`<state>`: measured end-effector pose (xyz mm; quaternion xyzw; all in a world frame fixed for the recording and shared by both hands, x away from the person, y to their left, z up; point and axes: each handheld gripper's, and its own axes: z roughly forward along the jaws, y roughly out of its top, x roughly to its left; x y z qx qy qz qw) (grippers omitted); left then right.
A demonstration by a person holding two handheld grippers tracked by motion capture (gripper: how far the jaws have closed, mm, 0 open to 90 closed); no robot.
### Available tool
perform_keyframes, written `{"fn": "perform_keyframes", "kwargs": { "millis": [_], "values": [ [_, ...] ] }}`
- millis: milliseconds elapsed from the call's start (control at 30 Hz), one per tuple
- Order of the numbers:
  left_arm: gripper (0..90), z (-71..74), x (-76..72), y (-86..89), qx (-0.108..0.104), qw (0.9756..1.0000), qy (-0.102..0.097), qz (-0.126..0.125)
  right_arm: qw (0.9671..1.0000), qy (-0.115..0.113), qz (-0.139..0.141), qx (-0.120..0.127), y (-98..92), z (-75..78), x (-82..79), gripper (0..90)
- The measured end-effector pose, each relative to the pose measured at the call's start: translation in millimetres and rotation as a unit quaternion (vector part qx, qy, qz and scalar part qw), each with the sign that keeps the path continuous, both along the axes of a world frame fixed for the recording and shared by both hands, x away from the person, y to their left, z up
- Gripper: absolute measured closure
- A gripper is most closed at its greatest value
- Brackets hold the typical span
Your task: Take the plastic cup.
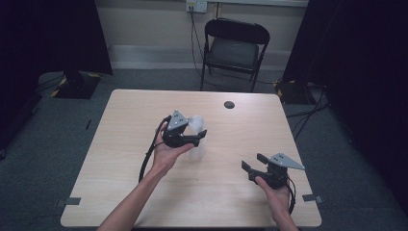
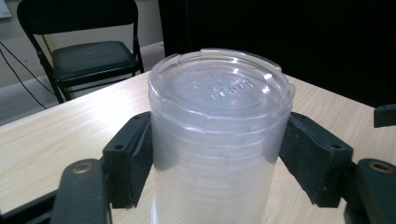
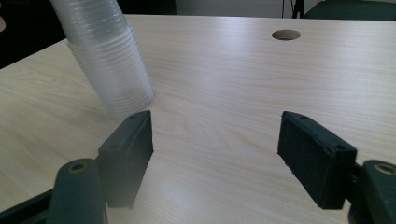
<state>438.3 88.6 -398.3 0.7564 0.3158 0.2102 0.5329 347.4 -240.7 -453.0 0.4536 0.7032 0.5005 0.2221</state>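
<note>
Up close, left gripper (image 2: pixel 219 154) fingers seemingly pressing cup stack (image 2: pixel 219 135), embossed base visible, right gripper (image 3: pixel 215 149) open, empty

left tongs (image 1: pixel 201 135) closed partway, pads pressing inward; right tongs (image 1: pixel 255 161) spread wide, held low in hand.

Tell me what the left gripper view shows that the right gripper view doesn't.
Left gripper view alone: the stack of clear plastic cups seen close, upside down with raised lettering on the top cup's base, and the left gripper with a black pad against each side of it; a black folding chair stands behind.

Right gripper view alone: the right gripper with jaws wide apart and nothing between them, and a round hole in the tabletop.

Both: the same stack of cups, standing on the pale wooden table.
</note>
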Motion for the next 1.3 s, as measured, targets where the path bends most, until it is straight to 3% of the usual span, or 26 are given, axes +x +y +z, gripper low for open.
{"fn": "perform_keyframes", "kwargs": {
  "millis": [67, 167, 567, 1300],
  "values": [
    [35.4, 1.2, 0.2, 0.1, 0.003, 1.0, -0.003, -0.001, 1.0, 0.001, 0.001, 0.0, 0.6, -0.1, -0.1, 26.2],
    [36.6, 3.2, 0.6, 0.8, 0.005, 1.0, -0.001, -0.005, 1.0, 0.001, 0.001, 0.0, 0.9, 0.0, -0.1, 26.2],
    [37.0, 10.2, -4.6, 8.6, -0.014, 0.9999, 0.001, -0.009, 1.0, 0.008, -0.001, -0.002, 6.3, -1.9, 0.6, 26.2],
    [37.7, 24.9, -10.6, 9.6, -0.023, 0.9993, -0.027, -0.01, 1.0, 0.008, 0.003, 0.0, 4.8, -3.5, 0.2, 26.5]
  ]
}}
